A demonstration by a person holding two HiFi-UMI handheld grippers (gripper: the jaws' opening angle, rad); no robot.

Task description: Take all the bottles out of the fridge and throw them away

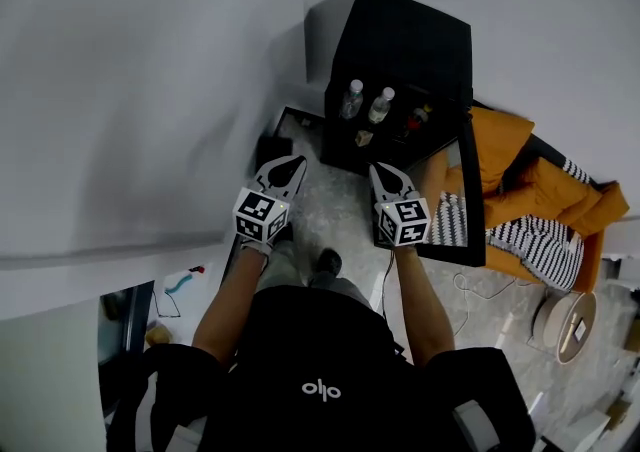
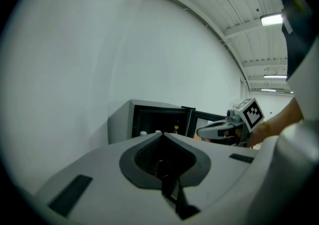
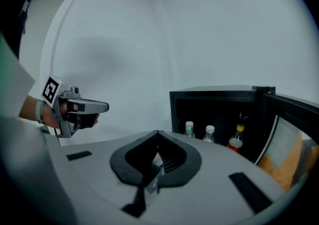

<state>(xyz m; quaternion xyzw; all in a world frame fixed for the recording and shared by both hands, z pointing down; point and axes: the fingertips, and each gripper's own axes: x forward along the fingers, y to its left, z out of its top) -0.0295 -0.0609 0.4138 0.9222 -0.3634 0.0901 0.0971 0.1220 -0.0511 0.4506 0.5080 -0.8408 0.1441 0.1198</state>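
Note:
A black mini fridge (image 1: 400,50) stands open on the floor against the white wall, its door (image 1: 470,190) swung to the right. Inside stand two clear bottles (image 1: 352,98) (image 1: 380,105) and a red bottle (image 1: 417,120). The right gripper view shows the green-capped clear bottle (image 3: 189,128), the white-capped clear bottle (image 3: 209,133) and the yellow-capped red bottle (image 3: 237,142). My left gripper (image 1: 290,165) and right gripper (image 1: 383,172) are side by side short of the fridge, both pointing at it. Both are shut with nothing in them. Each shows in the other's view: right gripper (image 2: 202,132), left gripper (image 3: 105,105).
An orange seat (image 1: 525,175) with a striped cloth (image 1: 540,240) stands right of the fridge door. A round pale object (image 1: 568,325) and a cable (image 1: 480,295) lie on the floor to the right. A dark flat frame (image 1: 285,130) lies left of the fridge.

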